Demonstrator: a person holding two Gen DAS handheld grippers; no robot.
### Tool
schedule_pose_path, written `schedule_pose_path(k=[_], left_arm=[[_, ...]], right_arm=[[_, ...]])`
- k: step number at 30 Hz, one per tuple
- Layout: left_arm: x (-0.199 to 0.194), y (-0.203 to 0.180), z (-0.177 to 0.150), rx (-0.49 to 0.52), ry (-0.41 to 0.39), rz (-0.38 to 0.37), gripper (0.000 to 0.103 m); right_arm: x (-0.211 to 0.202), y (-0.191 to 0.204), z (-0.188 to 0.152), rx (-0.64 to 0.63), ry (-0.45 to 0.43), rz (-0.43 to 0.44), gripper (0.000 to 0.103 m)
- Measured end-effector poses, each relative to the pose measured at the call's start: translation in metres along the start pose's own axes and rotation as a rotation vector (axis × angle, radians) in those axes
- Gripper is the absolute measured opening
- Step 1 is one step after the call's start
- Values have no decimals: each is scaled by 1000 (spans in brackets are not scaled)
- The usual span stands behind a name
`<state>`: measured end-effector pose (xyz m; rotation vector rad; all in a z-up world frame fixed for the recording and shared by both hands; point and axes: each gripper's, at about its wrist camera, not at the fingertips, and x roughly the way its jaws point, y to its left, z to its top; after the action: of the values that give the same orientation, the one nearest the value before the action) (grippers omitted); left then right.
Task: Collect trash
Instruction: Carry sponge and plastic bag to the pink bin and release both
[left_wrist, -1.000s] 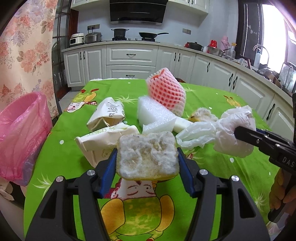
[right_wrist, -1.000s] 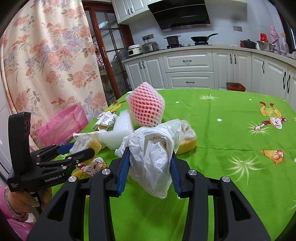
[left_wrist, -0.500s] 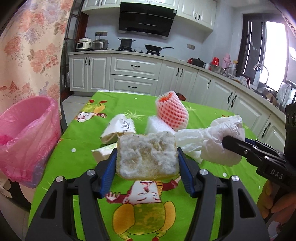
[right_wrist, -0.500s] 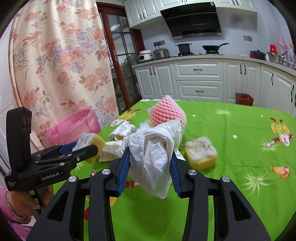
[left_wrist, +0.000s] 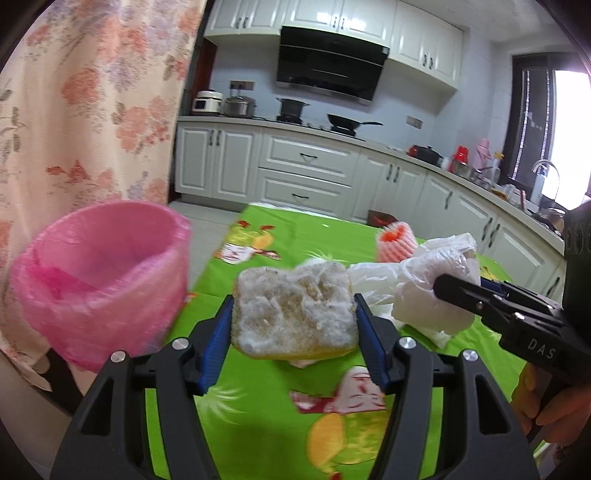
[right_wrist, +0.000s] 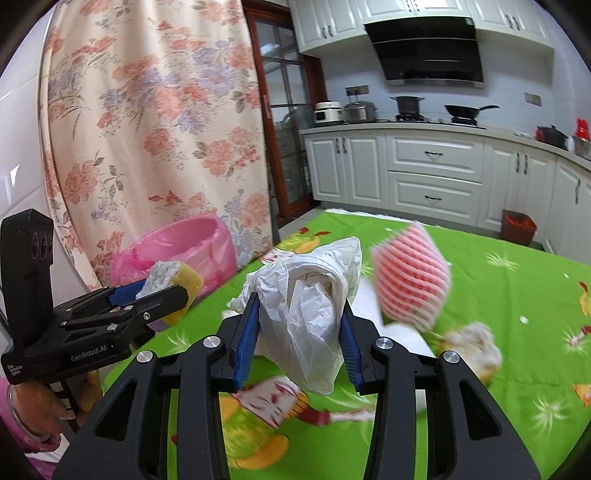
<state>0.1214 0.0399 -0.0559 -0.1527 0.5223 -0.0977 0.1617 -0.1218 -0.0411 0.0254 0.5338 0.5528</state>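
Observation:
My left gripper (left_wrist: 293, 325) is shut on a piece of mouldy yellow bread (left_wrist: 293, 312) and holds it above the green table, right of the pink-lined trash bin (left_wrist: 99, 273). It also shows in the right wrist view (right_wrist: 168, 286), in front of the bin (right_wrist: 177, 247). My right gripper (right_wrist: 297, 328) is shut on a crumpled white plastic bag (right_wrist: 304, 314), held above the table; the bag also shows in the left wrist view (left_wrist: 424, 284).
On the green cartoon tablecloth (right_wrist: 517, 295) lie a pink foam fruit net (right_wrist: 412, 275), white foam under it and another bread piece (right_wrist: 472, 349). A floral curtain (right_wrist: 147, 129) hangs behind the bin. Kitchen cabinets (left_wrist: 306, 177) stand beyond.
Both grippers have swung left and lifted with their loads. The pink bin has come much closer to the left gripper, and the trash pile has fallen behind to the right.

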Motion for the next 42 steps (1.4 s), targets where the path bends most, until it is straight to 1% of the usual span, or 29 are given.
schedule_pose_path(k=[8,14,18,22,27,32,36,38,39,42], left_arm=[[-12,50,11,-31,-32,101,60],[-20,93,27,-56,-71,190,60],[-20,118,37,-58,-79,231,60],[-13,146,45,-71,-70,264,61],[-1,175,50,-109,-44,272,61],[8,194,52,-141,-25,285,62],[12,202,53,-151,-26,296,63],[14,205,52,-149,-25,307,64],[14,206,52,-150,-24,311,64],[13,209,52,-162,-25,316,69]], right_arm=[[31,36,27,-49,-34,65,40],[58,66,49,-91,-52,125,40],[80,82,62,-101,-51,155,40],[104,94,73,-95,-39,181,40],[135,108,85,-88,-14,206,40],[160,125,94,-103,3,225,40],[176,133,96,-118,19,230,41],[183,135,96,-117,26,238,42],[186,135,97,-117,28,243,45],[194,140,98,-127,34,263,49]])
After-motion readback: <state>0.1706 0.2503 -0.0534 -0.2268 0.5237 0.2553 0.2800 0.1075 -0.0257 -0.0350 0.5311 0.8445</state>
